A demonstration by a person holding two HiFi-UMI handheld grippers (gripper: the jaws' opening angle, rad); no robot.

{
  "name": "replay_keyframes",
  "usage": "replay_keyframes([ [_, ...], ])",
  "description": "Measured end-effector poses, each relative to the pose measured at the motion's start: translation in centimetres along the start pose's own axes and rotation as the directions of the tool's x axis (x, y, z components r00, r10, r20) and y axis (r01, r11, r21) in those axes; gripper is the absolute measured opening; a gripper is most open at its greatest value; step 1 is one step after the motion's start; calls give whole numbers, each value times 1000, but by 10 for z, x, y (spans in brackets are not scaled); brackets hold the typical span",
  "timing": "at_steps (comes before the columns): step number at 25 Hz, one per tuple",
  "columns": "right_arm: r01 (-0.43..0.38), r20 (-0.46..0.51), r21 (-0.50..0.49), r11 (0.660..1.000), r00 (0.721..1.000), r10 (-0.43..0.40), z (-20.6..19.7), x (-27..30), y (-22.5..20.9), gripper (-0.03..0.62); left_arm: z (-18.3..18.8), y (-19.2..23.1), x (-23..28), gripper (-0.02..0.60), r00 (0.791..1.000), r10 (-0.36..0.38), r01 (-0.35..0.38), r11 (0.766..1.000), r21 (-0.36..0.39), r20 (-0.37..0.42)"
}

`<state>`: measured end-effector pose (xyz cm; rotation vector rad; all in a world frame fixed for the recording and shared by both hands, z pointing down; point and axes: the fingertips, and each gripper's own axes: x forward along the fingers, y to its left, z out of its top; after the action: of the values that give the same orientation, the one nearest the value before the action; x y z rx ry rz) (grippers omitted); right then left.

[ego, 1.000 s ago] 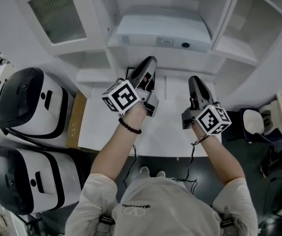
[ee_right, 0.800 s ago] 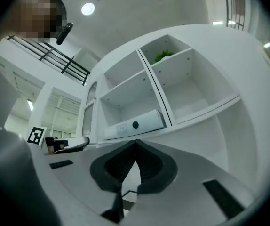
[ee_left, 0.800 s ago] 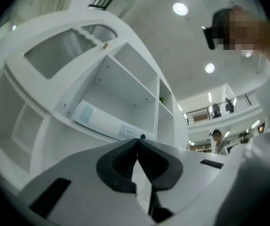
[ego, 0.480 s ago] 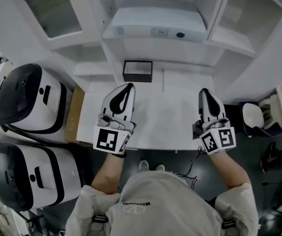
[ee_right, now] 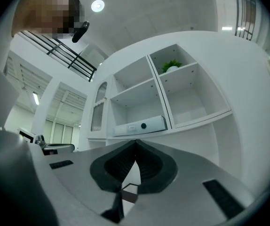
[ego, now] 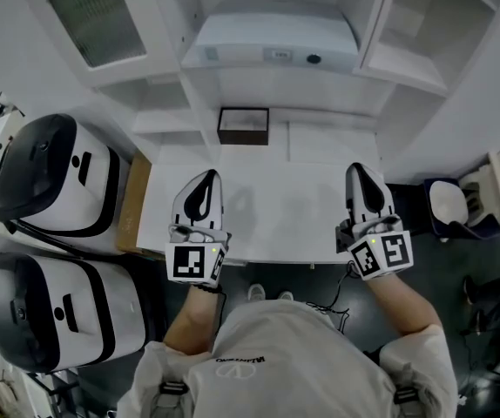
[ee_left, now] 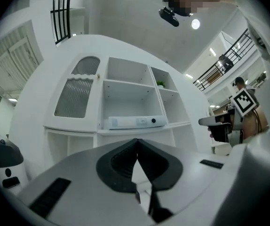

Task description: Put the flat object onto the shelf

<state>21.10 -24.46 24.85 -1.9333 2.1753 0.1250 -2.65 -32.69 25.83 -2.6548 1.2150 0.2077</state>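
While looking along the left gripper (ee_left: pixel 136 144), finds its 2 jaws pressed together tip to tip, with nothing clamped between them. Finds the same along the right gripper (ee_right: pixel 135 144): 2 jaws closed on each other, empty.

From the head view, places both over the near part of the white table (ego: pixel 293 220), left gripper at the left side, right gripper at the right side, well apart. Has their tips aimed at the white cabinet (ego: pixel 158 103) and their marker cubes hanging past the table's near edge. Cannot tell whether either touches the tabletop.

Further back on the table, at the cabinet's foot, notes 1 small dark-rimmed box (ego: pixel 243 125), nearer the left gripper's line than the right's.

Above that, spots the flat object (ego: pixel 267 43), a long white casing with a dark round spot on its front. Sees it lying on the shelf (ee_left: pixel 135 131) in the cabinet's middle column, well apart from both grippers. Shows bare compartments over it and to its right, and 1 louvred door (ego: pixel 97 16) to its left. Picks out 1 green plant (ee_right: pixel 172 65) in the top right compartment, through the right gripper view.

Left of the table, counts 2 white machines (ego: pixel 50 177) with black fronts, set in a row from near to far. Notes 1 brown panel (ego: pixel 135 212) just beside the table's left edge.
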Motion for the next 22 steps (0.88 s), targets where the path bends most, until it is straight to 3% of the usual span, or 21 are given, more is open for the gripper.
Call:
replay_keyframes([
  [22,-17,-27,19,1000,999,17,-4,-5,8,9,-5,3,-5,5,999,17,-19,999,-47,-35],
])
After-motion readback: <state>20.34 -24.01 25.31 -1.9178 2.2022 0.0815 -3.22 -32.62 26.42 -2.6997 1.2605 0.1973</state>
